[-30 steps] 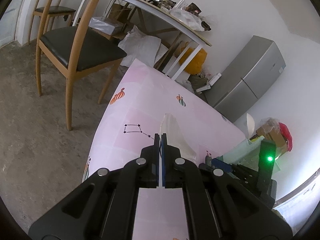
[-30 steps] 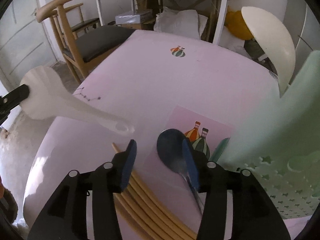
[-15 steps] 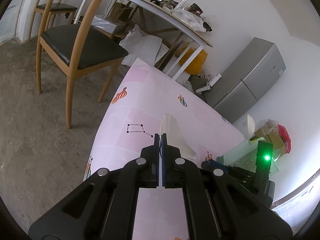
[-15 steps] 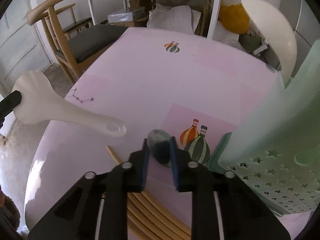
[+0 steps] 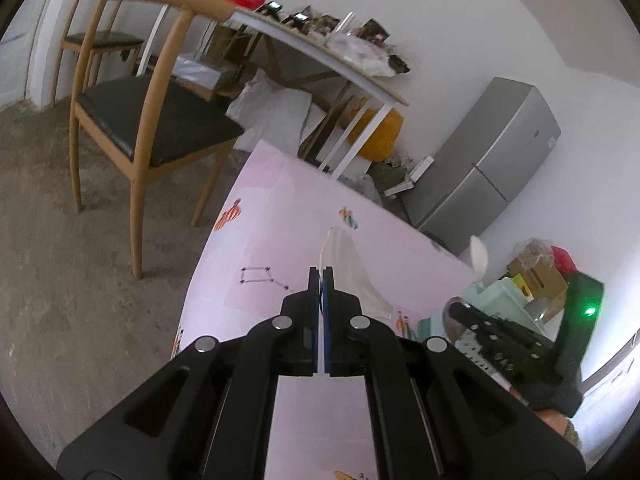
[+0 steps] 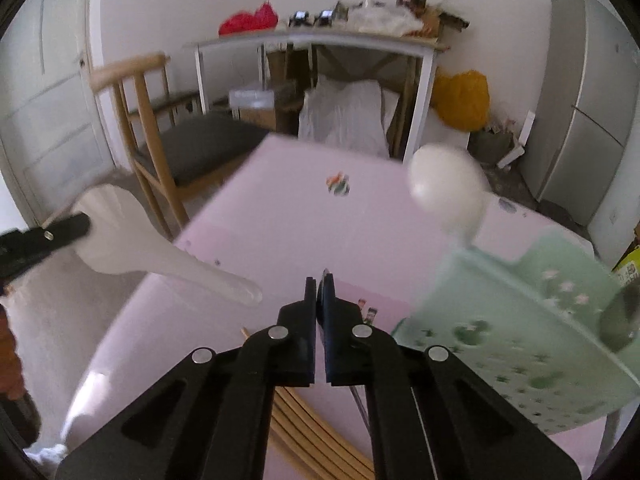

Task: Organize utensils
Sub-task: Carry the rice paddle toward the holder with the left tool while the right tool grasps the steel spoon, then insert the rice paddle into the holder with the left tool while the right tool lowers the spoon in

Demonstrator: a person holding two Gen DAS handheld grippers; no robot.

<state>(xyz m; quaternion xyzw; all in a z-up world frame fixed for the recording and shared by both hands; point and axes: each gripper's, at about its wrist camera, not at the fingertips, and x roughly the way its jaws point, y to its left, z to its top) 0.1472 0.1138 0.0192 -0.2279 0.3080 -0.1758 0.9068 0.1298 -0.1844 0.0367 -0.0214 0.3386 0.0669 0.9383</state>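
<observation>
With a white plastic ladle point(image 6: 444, 196) standing in the pale green perforated plastic basket point(image 6: 516, 320), the left gripper point(image 5: 321, 280) pinches a white plastic rice paddle point(image 6: 132, 236), the right gripper point(image 6: 319, 284) clamps a dark metal spoon point(image 5: 454, 314), and wooden chopsticks point(image 6: 316, 444) lie on the pink table point(image 6: 280, 216).

- My right gripper point(image 6: 320, 280) has its jaws pressed together on a thin metal spoon point(image 6: 359, 400), its handle running down beneath them.
- My left gripper point(image 6: 82, 222), at the left edge, pinches the white rice paddle point(image 6: 132, 236) by its blade, handle pointing toward the middle.
- Wooden chopsticks point(image 6: 316, 436) lie on the pink table point(image 6: 288, 216).
- The green basket point(image 6: 520, 340) stands right, a white ladle point(image 6: 446, 188) rising from it.
</observation>
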